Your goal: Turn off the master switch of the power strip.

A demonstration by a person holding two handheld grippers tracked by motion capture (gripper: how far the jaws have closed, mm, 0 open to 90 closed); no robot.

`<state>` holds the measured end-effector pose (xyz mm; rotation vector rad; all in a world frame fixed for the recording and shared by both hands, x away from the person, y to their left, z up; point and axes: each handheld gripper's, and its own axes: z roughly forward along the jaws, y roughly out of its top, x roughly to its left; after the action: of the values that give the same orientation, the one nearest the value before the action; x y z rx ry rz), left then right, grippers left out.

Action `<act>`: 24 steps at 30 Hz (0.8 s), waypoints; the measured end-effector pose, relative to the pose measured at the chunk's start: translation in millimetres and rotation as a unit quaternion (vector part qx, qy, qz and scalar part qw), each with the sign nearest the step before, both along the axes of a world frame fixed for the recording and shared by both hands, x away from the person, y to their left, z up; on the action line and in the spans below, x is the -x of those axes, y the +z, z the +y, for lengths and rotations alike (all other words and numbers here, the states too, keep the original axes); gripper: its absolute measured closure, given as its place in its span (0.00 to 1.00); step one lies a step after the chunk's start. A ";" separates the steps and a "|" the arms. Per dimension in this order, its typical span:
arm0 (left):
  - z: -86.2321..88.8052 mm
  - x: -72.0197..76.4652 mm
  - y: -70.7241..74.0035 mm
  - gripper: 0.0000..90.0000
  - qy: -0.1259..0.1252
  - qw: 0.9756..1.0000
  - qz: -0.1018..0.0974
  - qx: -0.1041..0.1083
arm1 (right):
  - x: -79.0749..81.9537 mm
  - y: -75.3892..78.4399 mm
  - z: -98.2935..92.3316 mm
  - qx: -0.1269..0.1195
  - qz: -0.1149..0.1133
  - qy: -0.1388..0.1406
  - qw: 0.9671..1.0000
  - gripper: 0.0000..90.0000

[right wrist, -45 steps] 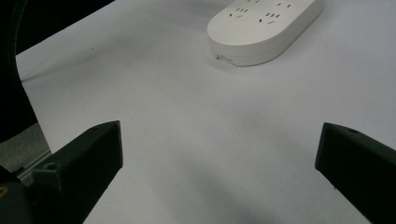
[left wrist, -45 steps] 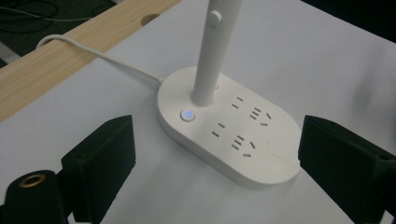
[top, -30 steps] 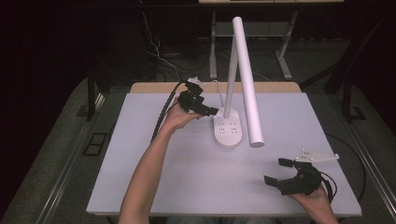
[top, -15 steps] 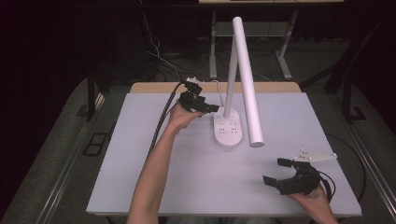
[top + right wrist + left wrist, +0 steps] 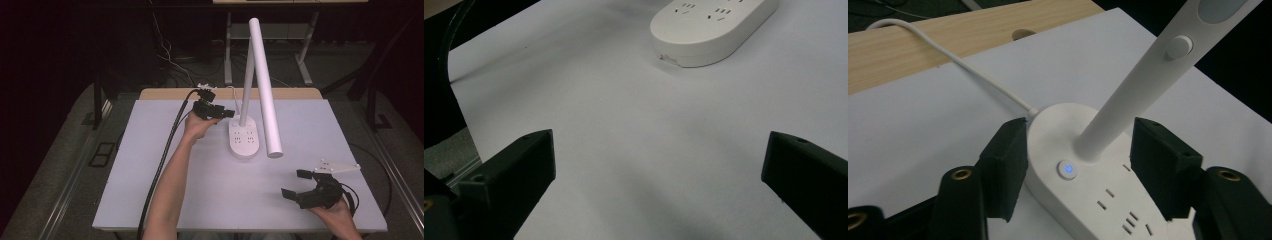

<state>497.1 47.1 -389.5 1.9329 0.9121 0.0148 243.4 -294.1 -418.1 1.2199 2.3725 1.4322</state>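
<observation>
White lamp base (image 5: 1083,180) — left gripper (image 5: 1078,165) jaws closing around it, lower | right gripper (image 5: 300,186) unmoved, jaws open

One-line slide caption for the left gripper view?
Left gripper, jaws just closing, straddles the white lamp base beside its lit power button, without clearly touching it.

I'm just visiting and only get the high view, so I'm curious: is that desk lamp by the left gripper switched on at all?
Observer: In the left gripper view, a round button on the lamp base glows blue.
Operator: Is the left gripper holding the lamp?
Observer: Its jaws have just been closing, with the lamp's stem between them, but there is a gap on each side of the stem.
</observation>
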 end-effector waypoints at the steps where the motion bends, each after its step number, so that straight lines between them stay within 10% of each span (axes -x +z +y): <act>1: 0.0 0.0 0.0 0.46 0.000 1.000 0.000 0.000 | 0.0 0.0 0.0 0.000 0.000 0.000 1.000 0.00; 24: -12.6 -2.3 -16.1 0.99 0.001 1.000 0.013 -0.015 | -0.8 -0.6 0.0 0.002 -0.002 0.002 1.000 0.00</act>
<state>499.4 34.5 -405.7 1.9639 0.9362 0.0053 244.1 -294.2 -418.7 1.2120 2.3753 1.4297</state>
